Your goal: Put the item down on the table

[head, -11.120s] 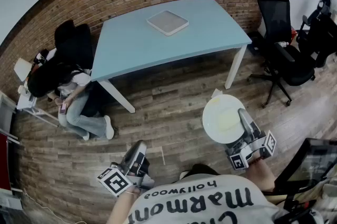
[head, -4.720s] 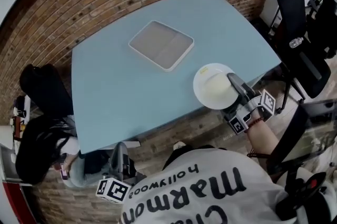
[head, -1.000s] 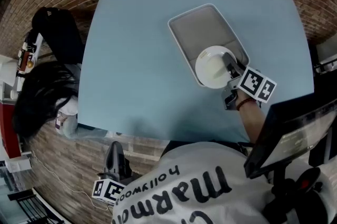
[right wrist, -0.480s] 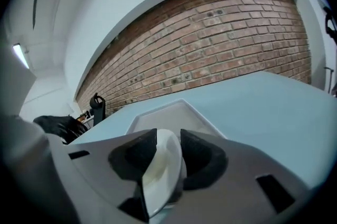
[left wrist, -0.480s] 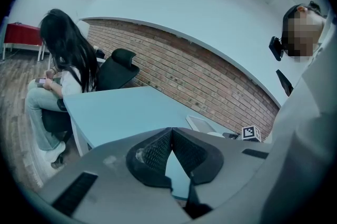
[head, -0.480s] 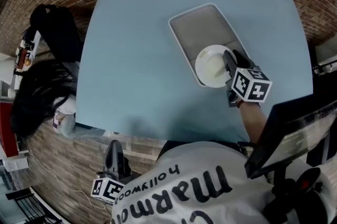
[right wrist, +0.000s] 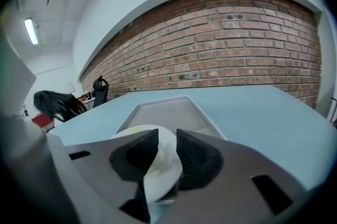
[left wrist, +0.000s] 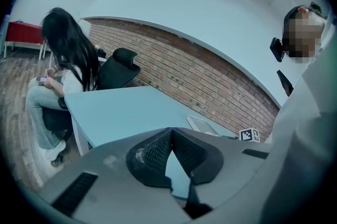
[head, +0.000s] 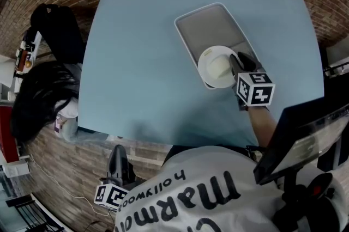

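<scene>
I'm holding my right forearm [head: 264,126] stretched forward, and the right gripper [head: 235,60] is pinching the rim of a white plate [head: 214,68] between its fingers [right wrist: 136,150]. The left gripper [head: 116,153] is hanging low at my side, its fingers [left wrist: 158,150] pressing together on nothing.

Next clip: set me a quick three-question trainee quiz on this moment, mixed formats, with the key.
1. True or false: the left gripper is shut with nothing between its jaws.
2. Multiple choice: the right gripper is closed on A) a mug, B) the white plate, C) a sponge.
3. Fill in: in the head view the plate overlaps the near end of the grey ____ lying on the blue table.
Key: 1 true; 2 B; 3 tray.
</scene>
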`<state>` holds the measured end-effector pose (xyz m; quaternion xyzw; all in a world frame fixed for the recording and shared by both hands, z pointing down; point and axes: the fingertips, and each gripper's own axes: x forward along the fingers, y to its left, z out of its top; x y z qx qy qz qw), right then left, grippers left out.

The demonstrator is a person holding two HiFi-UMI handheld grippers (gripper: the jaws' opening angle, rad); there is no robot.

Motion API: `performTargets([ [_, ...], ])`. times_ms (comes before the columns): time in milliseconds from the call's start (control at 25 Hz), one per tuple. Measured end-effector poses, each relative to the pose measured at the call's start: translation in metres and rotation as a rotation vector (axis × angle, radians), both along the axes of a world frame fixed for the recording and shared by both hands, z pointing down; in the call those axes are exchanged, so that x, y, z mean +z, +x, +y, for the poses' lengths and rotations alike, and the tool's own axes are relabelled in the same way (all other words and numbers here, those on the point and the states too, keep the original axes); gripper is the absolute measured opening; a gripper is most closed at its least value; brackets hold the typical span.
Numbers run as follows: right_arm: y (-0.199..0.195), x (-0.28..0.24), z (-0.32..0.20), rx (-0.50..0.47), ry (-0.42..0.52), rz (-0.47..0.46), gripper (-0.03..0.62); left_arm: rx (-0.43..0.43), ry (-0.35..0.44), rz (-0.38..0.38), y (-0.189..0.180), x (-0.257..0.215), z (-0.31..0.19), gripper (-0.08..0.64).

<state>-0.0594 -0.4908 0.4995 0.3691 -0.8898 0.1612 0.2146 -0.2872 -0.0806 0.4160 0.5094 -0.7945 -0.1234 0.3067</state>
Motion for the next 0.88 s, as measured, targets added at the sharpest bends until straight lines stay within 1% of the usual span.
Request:
performTargets([
  [200,-0.002,0.007,0.004,-0.031,0.017,0.047,0.11,-0.006,0.0,-0.003,0.001,0.001,0.002,0.008],
  [440,0.0,0.009,0.006,-0.025,0.009,0.074,0.11,0.001,0.002,0.006,-0.001,0.003,0.003,0.008],
  [600,-0.001,0.0,0.013,-0.054,0.054,0.088,0.11,0.024,0.013,0.009,-0.004,0.004,0.0,0.008],
  [680,-0.002,-0.008,0.018,-0.07,0.061,0.044,0.11,0.046,0.019,0.01,-0.005,0.006,-0.005,0.008],
  [720,-0.002,-0.013,0.02,-0.071,0.048,-0.001,0.11,0.06,0.021,0.011,-0.006,0.007,-0.008,0.008],
  [880,0.003,-0.042,0.029,-0.037,-0.004,-0.252,0.091,0.145,0.041,0.018,-0.005,0.01,-0.026,0.008],
])
